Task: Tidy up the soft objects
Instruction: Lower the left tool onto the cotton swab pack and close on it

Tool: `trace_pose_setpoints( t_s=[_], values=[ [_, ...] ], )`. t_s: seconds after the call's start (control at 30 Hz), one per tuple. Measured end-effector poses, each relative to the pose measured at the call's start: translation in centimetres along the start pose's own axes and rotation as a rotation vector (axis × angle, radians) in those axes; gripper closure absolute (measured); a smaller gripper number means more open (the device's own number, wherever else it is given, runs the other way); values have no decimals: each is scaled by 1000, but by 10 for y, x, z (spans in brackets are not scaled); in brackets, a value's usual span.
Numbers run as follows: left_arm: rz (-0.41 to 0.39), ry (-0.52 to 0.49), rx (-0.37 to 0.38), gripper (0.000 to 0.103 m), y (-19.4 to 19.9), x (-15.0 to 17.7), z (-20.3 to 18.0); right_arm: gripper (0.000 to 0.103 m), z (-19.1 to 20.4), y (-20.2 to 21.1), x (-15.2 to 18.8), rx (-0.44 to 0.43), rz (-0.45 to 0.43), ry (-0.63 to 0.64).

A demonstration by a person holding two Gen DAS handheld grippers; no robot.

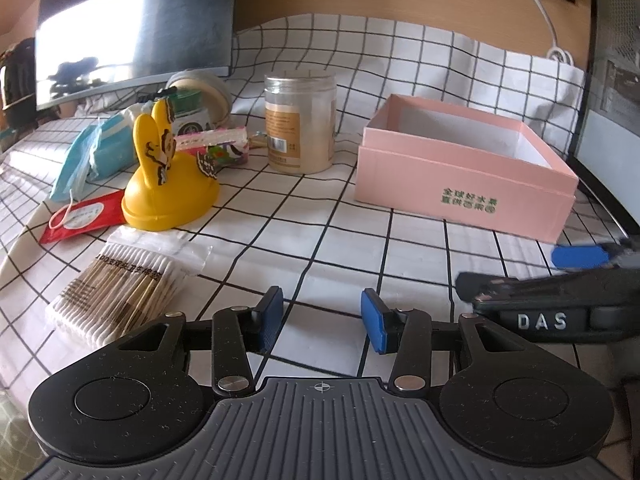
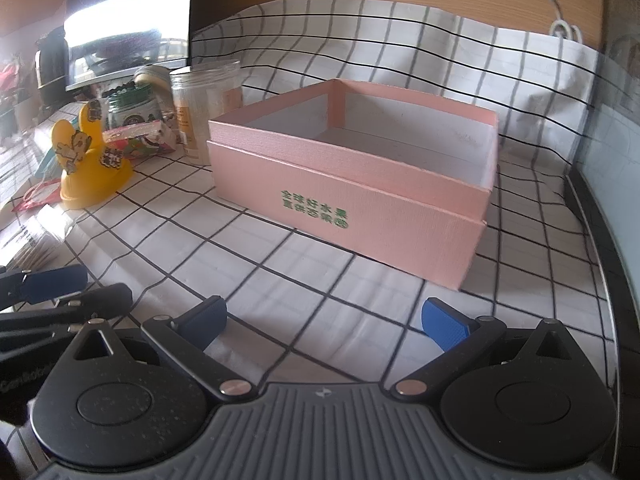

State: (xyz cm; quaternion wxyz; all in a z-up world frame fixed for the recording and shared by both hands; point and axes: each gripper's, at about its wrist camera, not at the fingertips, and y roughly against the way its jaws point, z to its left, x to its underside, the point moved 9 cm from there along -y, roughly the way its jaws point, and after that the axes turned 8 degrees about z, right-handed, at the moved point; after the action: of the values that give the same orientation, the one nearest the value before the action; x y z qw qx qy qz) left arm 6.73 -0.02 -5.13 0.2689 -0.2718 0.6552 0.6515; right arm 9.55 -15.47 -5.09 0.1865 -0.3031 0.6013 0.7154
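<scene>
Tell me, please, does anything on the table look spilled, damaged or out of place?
Nothing looks spilled or broken. The pink box sits open and empty, while the face masks, cotton swabs and red packet lie in a loose heap around the yellow rabbit stand.

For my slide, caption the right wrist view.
Open right hand-held gripper faces an empty pink cardboard box on checked tablecloth.

Home desk: monitor (image 1: 132, 32); checkered tablecloth (image 1: 360, 248)

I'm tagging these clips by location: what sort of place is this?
Probably a desk at home. A checked cloth covers it, a dark monitor stands at the back, and small household things lie about: a cotton swab pack, face masks and a pink box.
</scene>
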Motion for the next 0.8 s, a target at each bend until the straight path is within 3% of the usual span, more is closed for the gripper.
trace_pose_setpoints(
  t_s=[0.03, 0.13, 0.23, 0.3, 0.4, 0.47, 0.6, 0.67, 0.8],
  values=[
    [13, 3, 23, 66, 2, 0, 1, 0, -1, 0, 0, 2, -1, -4],
    [44, 38, 145, 68, 14, -3, 8, 0, -8, -1, -2, -9, 30, -37],
    [25, 15, 182, 68, 33, -11, 21, 0, -3, 0, -3, -28, 120, -13],
    [5, 15, 153, 68, 46, -17, 40, 0, -4, 0, -3, -33, 181, -9],
    [5, 4, 7, 68, 54, -23, 76, 0, 1, -2, -3, -30, 221, 29],
    [29, -9, -46, 68, 50, -24, 94, 0, 2, -2, -2, -31, 233, 29],
    [193, -68, 2, 67, 21, -11, 103, 2, 12, -2, -4, -56, 298, 54],
    [171, -125, 11, 65, 18, -11, 99, 10, 18, 7, -6, -74, 300, 35],
    [196, -166, 66, 49, 16, -10, 87, 10, 42, 43, -21, -91, 183, 43]
  ],
)
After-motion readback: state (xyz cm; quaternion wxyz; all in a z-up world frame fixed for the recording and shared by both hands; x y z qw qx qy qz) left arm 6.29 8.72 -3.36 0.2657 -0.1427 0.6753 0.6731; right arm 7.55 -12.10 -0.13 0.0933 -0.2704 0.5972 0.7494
